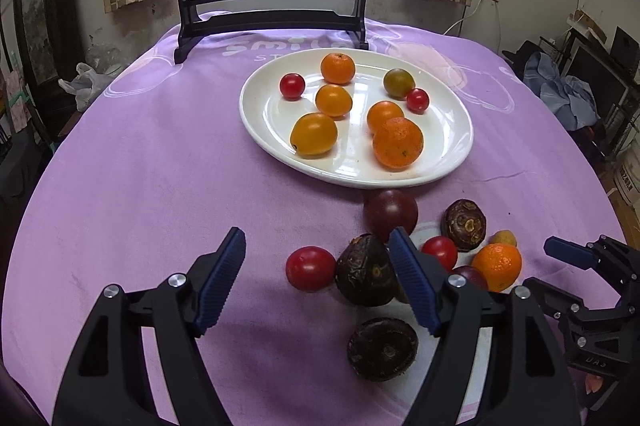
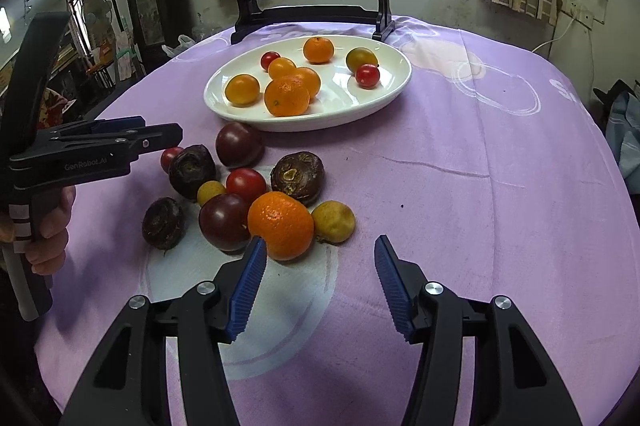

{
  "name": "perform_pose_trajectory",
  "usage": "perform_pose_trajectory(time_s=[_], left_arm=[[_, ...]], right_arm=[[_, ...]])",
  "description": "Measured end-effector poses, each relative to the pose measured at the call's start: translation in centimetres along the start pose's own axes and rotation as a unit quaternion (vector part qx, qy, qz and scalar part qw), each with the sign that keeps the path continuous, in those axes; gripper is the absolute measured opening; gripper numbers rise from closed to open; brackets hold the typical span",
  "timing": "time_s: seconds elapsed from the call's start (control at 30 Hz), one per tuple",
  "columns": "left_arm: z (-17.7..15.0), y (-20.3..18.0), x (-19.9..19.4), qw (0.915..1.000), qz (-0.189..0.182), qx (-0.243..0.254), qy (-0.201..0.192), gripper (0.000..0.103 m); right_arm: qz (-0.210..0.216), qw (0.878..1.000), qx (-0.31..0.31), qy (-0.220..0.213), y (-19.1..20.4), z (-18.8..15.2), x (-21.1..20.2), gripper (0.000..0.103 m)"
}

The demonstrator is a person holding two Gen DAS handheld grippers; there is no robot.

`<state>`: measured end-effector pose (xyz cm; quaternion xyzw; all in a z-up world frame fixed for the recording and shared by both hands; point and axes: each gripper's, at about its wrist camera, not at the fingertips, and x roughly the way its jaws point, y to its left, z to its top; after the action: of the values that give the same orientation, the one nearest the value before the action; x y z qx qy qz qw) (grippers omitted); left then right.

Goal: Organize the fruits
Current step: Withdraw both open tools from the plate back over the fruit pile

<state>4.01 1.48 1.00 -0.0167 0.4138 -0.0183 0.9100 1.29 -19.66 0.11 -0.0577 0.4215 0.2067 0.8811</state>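
The mandarin (image 2: 281, 225) lies on the purple cloth (image 2: 460, 210), just ahead of my right tongs (image 2: 320, 282), at the near edge of the loose pile. It touches a dark plum-coloured tomato (image 2: 224, 222) on one side and a small yellow fruit (image 2: 333, 221) on the other. Its skin is bright, pebbled and looks firm.

I judge this the next piece to lift, so I should shift slightly left to centre it between the released fingers, close gently across its widest part, and lift straight up to avoid rolling its neighbours.

My left tongs (image 1: 316, 278) are also released, hovering over a red tomato (image 1: 310, 268) and a brown, rough water chestnut (image 1: 366, 270). Beyond the pile, the white plate (image 2: 384, 94) already holds oranges and tomatoes.
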Motion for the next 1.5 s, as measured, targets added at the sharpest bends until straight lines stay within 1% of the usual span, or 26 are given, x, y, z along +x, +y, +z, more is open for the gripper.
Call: perform_pose_trajectory(time_s=[0.23, 0.37, 0.43, 0.5, 0.6, 0.73, 0.83, 1.0, 1.07, 1.2, 1.27, 1.37, 1.4, 1.43, 1.47, 1.5], left_arm=[[-0.4, 0.1, 0.2, 1.0000, -0.003, -0.002, 0.001, 0.073], [-0.3, 0.9, 0.7, 0.9998, 0.007, -0.018, 0.005, 0.073], [-0.3, 1.2, 0.9, 0.9997, 0.014, -0.021, 0.005, 0.073], [-0.3, 1.3, 1.1, 0.9995, 0.021, -0.021, 0.006, 0.073], [-0.3, 1.5, 1.3, 0.9995, 0.023, -0.021, 0.010, 0.073], [-0.4, 1.4, 1.1, 0.9997, 0.015, -0.018, 0.010, 0.074], [-0.4, 1.3, 0.9, 0.9998, 0.013, -0.015, 0.009, 0.076], [-0.5, 1.3, 1.3, 0.9997, 0.015, -0.016, 0.015, 0.076], [-0.6, 1.3, 1.4, 0.9995, 0.018, -0.016, 0.018, 0.076], [-0.5, 1.6, 1.6, 0.9994, 0.016, -0.020, 0.021, 0.076], [-0.4, 1.6, 1.6, 0.9994, 0.015, -0.020, 0.022, 0.076], [-0.4, 1.5, 1.6, 0.9995, 0.012, -0.019, 0.021, 0.076], [-0.4, 1.5, 1.5, 0.9996, 0.011, -0.018, 0.021, 0.076], [-0.4, 1.5, 1.5, 0.9996, 0.010, -0.018, 0.020, 0.076], [-0.3, 1.5, 1.5, 0.9996, 0.010, -0.018, 0.020, 0.076], [-0.4, 1.5, 1.5, 0.9996, 0.009, -0.018, 0.020, 0.076]], right_arm=[[-0.004, 1.000, -0.022, 0.014, 1.4, -0.2, 0.6, 0.057], [-0.007, 0.999, -0.048, 0.025, 2.7, -0.3, 1.1, 0.056], [-0.018, 0.997, -0.066, 0.023, 3.5, 0.0, 1.3, 0.054], [-0.017, 0.996, -0.081, 0.023, 4.3, 0.2, 1.6, 0.051], [-0.030, 0.995, -0.093, 0.020, 4.9, 0.6, 1.9, 0.051], [-0.034, 0.994, -0.101, 0.020, 5.3, 1.2, 2.7, 0.052], [-0.031, 0.994, -0.105, 0.016, 5.3, 1.4, 3.1, 0.057], [-0.026, 0.994, -0.110, 0.013, 5.2, 1.5, 3.1, 0.058], [-0.032, 0.993, -0.116, 0.010, 5.3, 1.4, 2.9, 0.058], [-0.059, 0.988, -0.141, -0.005, 5.6, 1.4, 2.1, 0.058], [-0.057, 0.988, -0.141, -0.008, 5.4, 1.4, 1.7, 0.058], [-0.067, 0.987, -0.146, -0.004, 5.3, 1.4, 2.2, 0.057], [-0.067, 0.986, -0.150, 0.002, 5.4, 1.3, 2.6, 0.057], [-0.069, 0.986, -0.154, 0.007, 5.5, 1.3, 3.0, 0.054], [-0.076, 0.984, -0.161, 0.005, 5.6, 1.3, 3.3, 0.054], [-0.087, 0.982, -0.170, 0.001, 5.8, 1.3, 3.5, 0.051]])
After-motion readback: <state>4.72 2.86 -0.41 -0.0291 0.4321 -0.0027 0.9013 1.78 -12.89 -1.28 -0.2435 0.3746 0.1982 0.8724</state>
